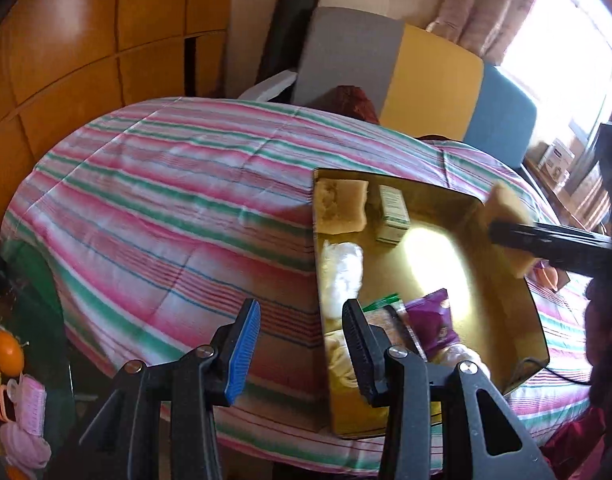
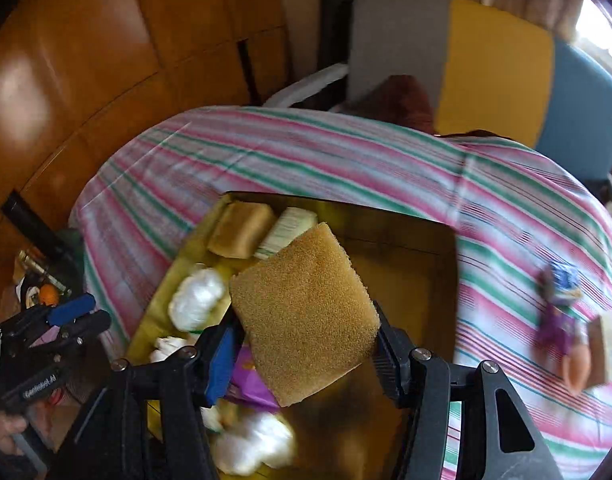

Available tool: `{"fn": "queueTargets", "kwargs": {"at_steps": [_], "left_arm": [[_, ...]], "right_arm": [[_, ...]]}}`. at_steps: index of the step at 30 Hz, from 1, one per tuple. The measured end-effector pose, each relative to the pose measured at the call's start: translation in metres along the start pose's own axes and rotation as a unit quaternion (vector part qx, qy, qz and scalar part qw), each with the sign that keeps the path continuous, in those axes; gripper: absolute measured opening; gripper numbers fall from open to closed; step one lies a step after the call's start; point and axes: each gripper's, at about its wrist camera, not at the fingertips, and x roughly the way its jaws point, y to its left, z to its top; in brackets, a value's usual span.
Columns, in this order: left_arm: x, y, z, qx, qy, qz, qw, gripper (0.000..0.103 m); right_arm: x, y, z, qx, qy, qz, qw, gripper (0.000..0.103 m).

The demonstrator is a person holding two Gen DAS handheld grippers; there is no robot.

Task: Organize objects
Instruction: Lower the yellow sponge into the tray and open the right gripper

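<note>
A gold tray (image 1: 501, 280) (image 2: 417, 236) lies on the striped bed cover (image 1: 166, 184) (image 2: 345, 148). In it are a tan sponge (image 1: 341, 208) (image 2: 242, 228), a small green-white box (image 1: 391, 212) (image 2: 288, 230), white cotton bundles (image 1: 341, 268) (image 2: 198, 296) and a purple packet (image 1: 429, 316) (image 2: 252, 384). My right gripper (image 2: 306, 344) is shut on a second tan sponge (image 2: 306, 320) and holds it above the tray; it shows at the right of the left wrist view (image 1: 505, 208). My left gripper (image 1: 302, 344) is open and empty at the tray's near left corner.
A purple toy and a small box (image 2: 561, 320) lie on the cover right of the tray. A grey, yellow and blue headboard (image 1: 429, 76) stands behind. Wooden wardrobe doors (image 1: 86, 40) are at the left. Clutter with an orange (image 1: 8, 354) sits at the lower left.
</note>
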Motion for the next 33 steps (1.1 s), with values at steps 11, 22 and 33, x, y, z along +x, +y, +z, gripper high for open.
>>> {"fn": "queueTargets", "kwargs": {"at_steps": [11, 22, 33], "left_arm": [[0.006, 0.022, -0.004, -0.031, 0.010, -0.006, 0.9995, 0.043], [0.008, 0.019, -0.005, -0.029, 0.014, -0.008, 0.9995, 0.043], [-0.006, -0.004, -0.002, 0.004, 0.001, -0.012, 0.9999, 0.043]], "right_arm": [[0.101, 0.042, 0.007, -0.014, 0.094, 0.005, 0.995, 0.061], [0.099, 0.038, 0.002, 0.005, 0.085, 0.033, 0.996, 0.082], [0.030, 0.012, -0.006, 0.023, 0.021, 0.018, 0.999, 0.085]]}}
